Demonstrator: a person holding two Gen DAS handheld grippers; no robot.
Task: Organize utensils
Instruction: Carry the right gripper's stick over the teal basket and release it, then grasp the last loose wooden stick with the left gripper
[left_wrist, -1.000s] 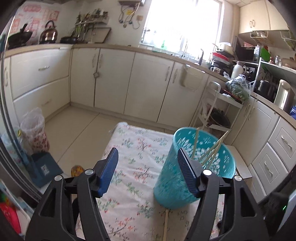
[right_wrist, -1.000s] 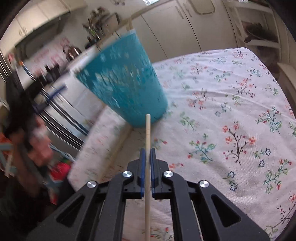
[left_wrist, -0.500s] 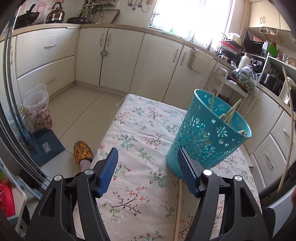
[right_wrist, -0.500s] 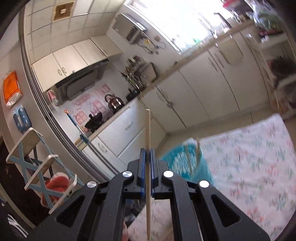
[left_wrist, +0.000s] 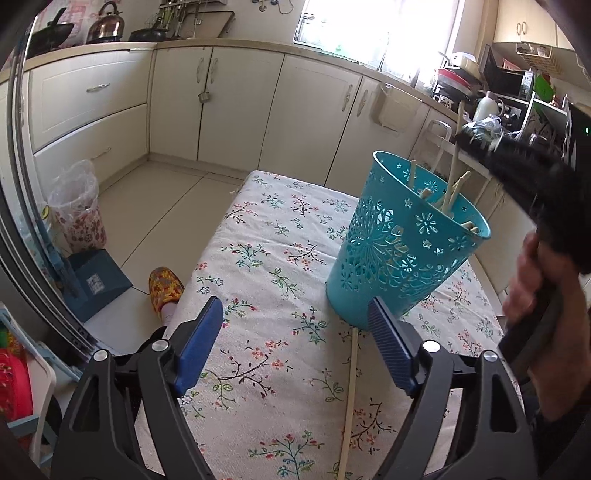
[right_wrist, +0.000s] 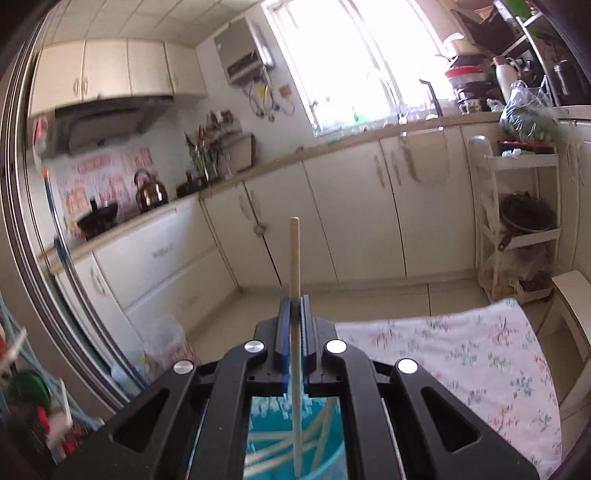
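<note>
A turquoise cut-out basket (left_wrist: 402, 243) stands leaning on the floral tablecloth (left_wrist: 266, 236) and holds several wooden chopsticks (left_wrist: 448, 195). One more chopstick (left_wrist: 350, 384) lies on the cloth in front of it, its far end at the basket's foot. My left gripper (left_wrist: 295, 332) hovers low over the cloth just before the basket, its jaws opening and pressing on nothing. My right gripper (right_wrist: 294, 306) is shut on a chopstick (right_wrist: 294, 254) held upright above the basket (right_wrist: 266, 424), its lower end down inside. In the left wrist view the right gripper (left_wrist: 465, 142) reaches in from the right, held by a hand (left_wrist: 535, 288).
A foot in a yellow slipper (left_wrist: 166, 288) stands on the floor beside the table's left edge. A bagged bin (left_wrist: 75, 206) and a blue box (left_wrist: 98, 284) lie further left. Cream cabinets (left_wrist: 236, 110) line the walls. A white rack (right_wrist: 517, 221) stands beyond the table.
My right gripper has lifted its chopstick off the cloth and swung it upright over the basket. My left gripper's jaws have spread wider, and it has sunk towards the table.
</note>
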